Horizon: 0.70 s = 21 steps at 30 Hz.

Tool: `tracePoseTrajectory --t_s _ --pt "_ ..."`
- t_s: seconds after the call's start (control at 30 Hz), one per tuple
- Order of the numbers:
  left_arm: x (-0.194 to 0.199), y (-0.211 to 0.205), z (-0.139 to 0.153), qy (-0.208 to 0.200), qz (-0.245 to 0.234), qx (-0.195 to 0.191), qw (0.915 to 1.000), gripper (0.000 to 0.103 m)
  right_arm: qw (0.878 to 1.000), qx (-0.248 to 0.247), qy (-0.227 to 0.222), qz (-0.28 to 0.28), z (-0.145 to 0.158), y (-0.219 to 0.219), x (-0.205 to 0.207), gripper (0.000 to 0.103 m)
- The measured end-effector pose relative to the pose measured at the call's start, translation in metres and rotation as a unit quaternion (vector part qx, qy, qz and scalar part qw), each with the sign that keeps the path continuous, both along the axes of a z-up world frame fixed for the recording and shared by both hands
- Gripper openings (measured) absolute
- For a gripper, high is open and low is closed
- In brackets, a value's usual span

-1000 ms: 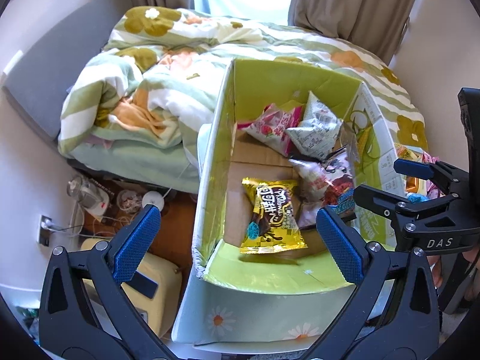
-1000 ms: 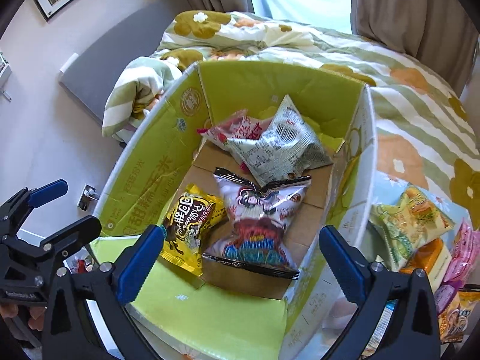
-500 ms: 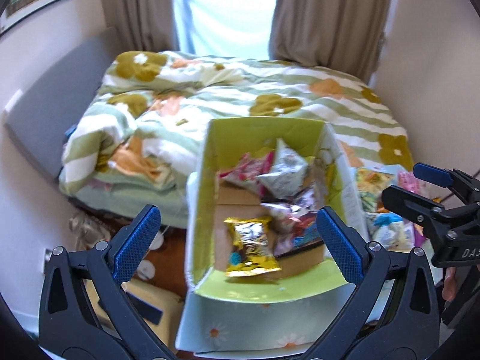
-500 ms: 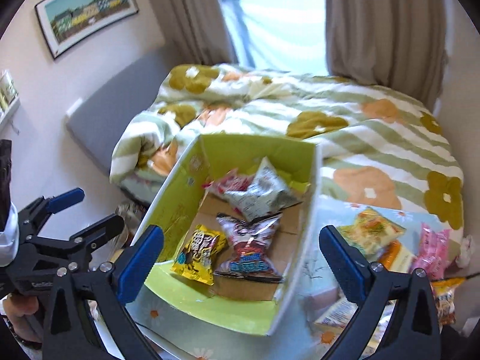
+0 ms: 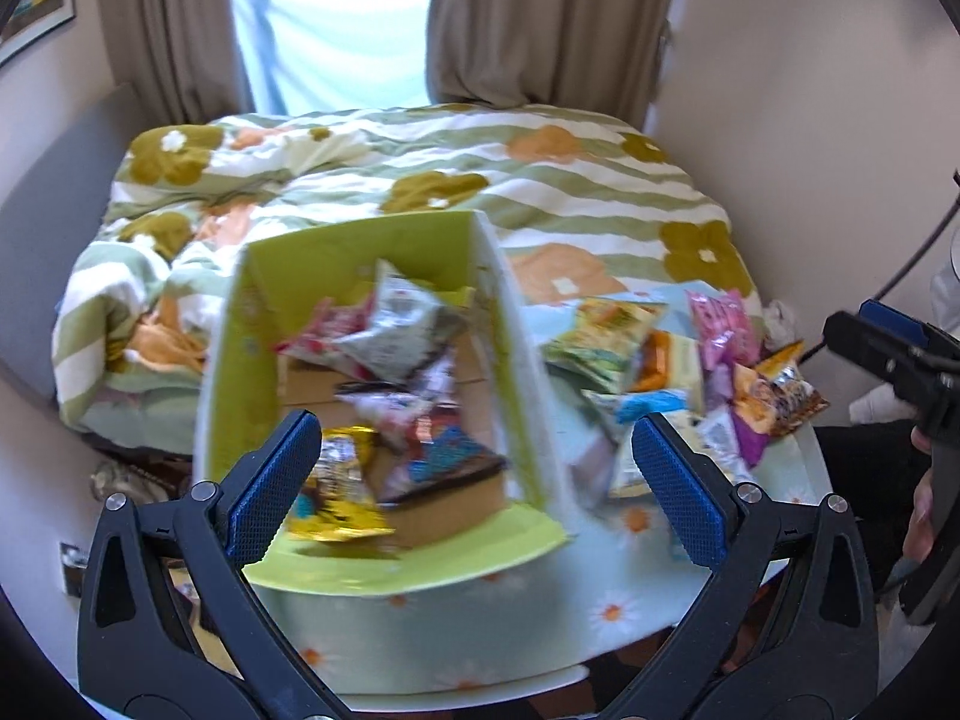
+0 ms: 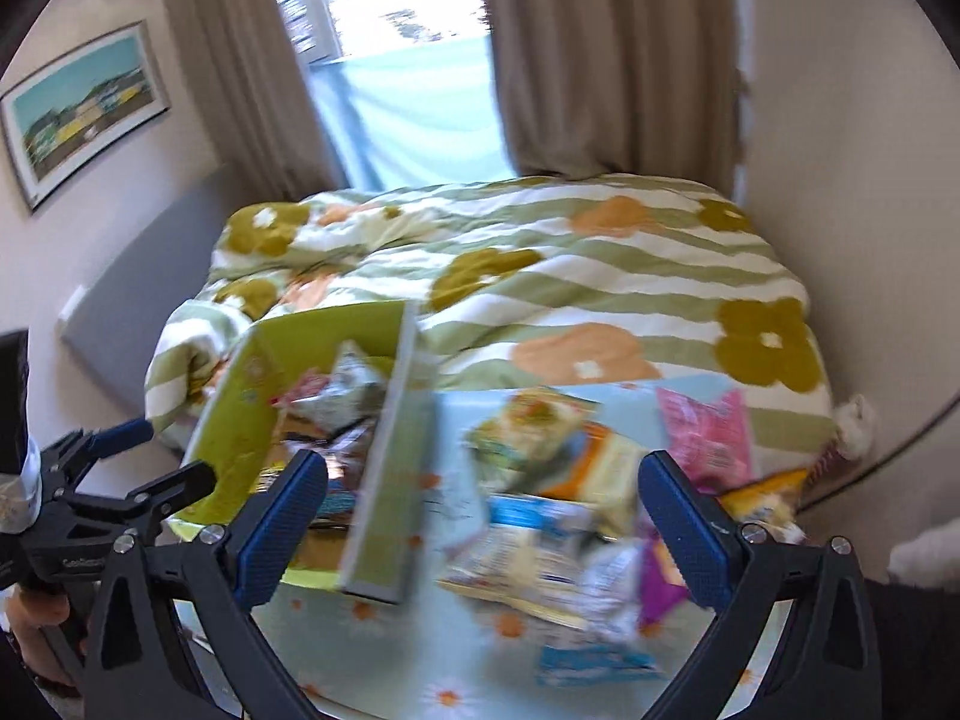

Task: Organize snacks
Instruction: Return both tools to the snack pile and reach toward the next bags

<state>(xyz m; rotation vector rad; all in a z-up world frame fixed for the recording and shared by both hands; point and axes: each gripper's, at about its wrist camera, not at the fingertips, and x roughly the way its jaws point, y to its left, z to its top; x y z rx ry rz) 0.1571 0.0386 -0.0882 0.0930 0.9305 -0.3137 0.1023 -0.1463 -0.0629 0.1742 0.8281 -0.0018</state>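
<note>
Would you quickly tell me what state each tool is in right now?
Left tool: open, holding nothing, above the box.
Right tool: open, holding nothing, above the loose snacks.

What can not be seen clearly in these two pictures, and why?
- Print on the yellow foil snack packet: left wrist view, motion blur and the left gripper finger covers its edge.
- Loose snack bags on the daisy tablecloth: right wrist view, smeared by blur.
- Floor of the green cardboard box: right wrist view, its near wall hides it.
</note>
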Motion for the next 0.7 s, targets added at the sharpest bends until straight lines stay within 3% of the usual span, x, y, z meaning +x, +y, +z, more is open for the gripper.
tracePoseTrajectory --t_s 0.27,0.47,0.7 --pt "-0.017 -0.088 -0.032 0.033 0.007 -0.002 0.9994 0.102 1.000 0.012 0.017 -0.009 -0.017 -0.087 -0.027 0.103" --pt "-0.004 -0.145 -0.071 0.059 0.017 0.020 0.9979 0.102 0.999 0.022 0.048 0.011 -0.053 -0.125 -0.029 0.103" --pt "0.020 -0.178 -0.120 0.092 0.035 0.047 0.9940 0.102 0.995 0.049 0.080 0.028 -0.098 -0.150 -0.017 0.103"
